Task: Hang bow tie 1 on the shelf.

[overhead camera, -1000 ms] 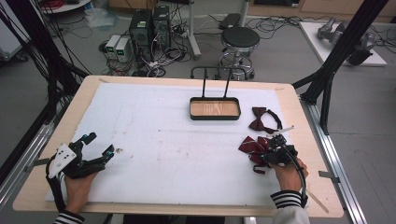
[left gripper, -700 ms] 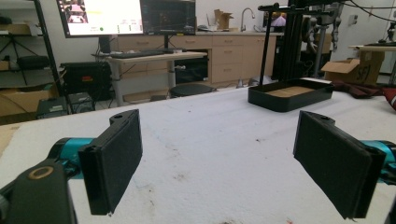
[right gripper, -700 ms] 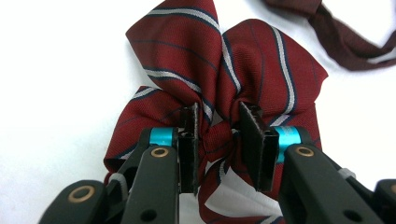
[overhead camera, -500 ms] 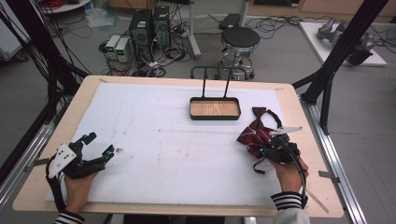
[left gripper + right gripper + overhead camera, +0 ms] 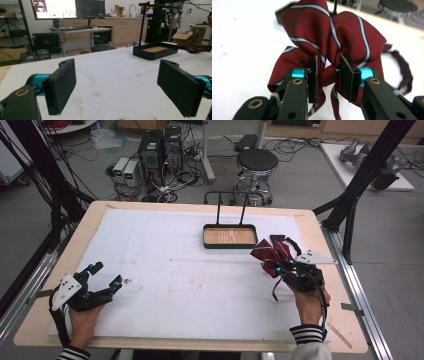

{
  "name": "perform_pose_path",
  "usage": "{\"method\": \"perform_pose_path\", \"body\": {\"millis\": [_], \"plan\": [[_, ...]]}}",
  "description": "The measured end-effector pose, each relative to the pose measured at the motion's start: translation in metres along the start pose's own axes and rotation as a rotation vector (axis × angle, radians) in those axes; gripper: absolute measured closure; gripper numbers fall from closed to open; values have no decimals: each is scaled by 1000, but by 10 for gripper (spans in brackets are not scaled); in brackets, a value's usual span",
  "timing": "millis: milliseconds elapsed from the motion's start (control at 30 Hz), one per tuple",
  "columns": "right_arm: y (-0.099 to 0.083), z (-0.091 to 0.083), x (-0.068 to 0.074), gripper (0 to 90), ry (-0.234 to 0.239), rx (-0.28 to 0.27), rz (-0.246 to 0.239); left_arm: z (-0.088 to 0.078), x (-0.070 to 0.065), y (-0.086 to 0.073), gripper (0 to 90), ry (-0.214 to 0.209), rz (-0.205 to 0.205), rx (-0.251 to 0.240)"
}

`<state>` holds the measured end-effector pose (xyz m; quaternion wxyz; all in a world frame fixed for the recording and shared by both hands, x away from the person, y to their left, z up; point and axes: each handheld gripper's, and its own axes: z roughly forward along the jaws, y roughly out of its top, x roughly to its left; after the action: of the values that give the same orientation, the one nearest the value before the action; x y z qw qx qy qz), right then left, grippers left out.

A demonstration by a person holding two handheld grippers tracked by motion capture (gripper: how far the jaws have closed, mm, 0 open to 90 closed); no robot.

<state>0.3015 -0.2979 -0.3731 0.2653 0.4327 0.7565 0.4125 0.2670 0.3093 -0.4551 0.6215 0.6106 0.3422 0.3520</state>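
Note:
A maroon striped bow tie is pinched at its centre knot by my right gripper, lifted off the white mat. In the high view this bow tie hangs at the right side of the table, in front of my right gripper, with a dark strap dangling below it. A second dark bow tie lies just behind it on the mat. My left gripper rests at the table's front left, open, its pads wide apart with nothing between them.
A black tray with a wooden floor stands at the middle back of the mat, seen also as the black tray ahead right in the left gripper view. A black rack stands behind it. A white mat covers the table.
My right gripper has lifted the striped bow tie off the mat and carried it back and slightly left, toward the tray. The left gripper has stayed still.

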Motion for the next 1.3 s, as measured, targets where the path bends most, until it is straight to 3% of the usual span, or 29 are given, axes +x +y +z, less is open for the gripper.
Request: {"method": "perform_pose_path", "body": {"millis": [200, 433, 467, 667, 767, 833, 900, 1100, 1300], "plan": [[11, -5, 5, 699, -41, -92, -48, 0, 0, 0, 162, 1, -1, 0], [22, -5, 11, 699, -68, -170, -41, 0, 0, 0, 161, 0, -1, 1], [26, -5, 12, 699, -66, -201, -43, 0, 0, 0, 161, -1, -1, 2], [37, -3, 12, 699, -66, -249, -37, 0, 0, 0, 161, 0, -1, 2], [43, -2, 10, 698, -67, -284, -29, 0, 0, 0, 162, -1, -1, 2], [49, 1, 7, 699, -69, -317, 1, 0, 1, 0, 161, 0, -1, 2], [52, 4, 5, 699, -69, -321, 27, 0, 1, 0, 162, 0, -2, 2], [64, 12, -2, 698, -80, -345, 33, 0, 0, 0, 162, -1, -4, 4], [78, 20, -5, 698, -81, -336, 27, 0, 0, 0, 162, -2, -1, 2]]}}
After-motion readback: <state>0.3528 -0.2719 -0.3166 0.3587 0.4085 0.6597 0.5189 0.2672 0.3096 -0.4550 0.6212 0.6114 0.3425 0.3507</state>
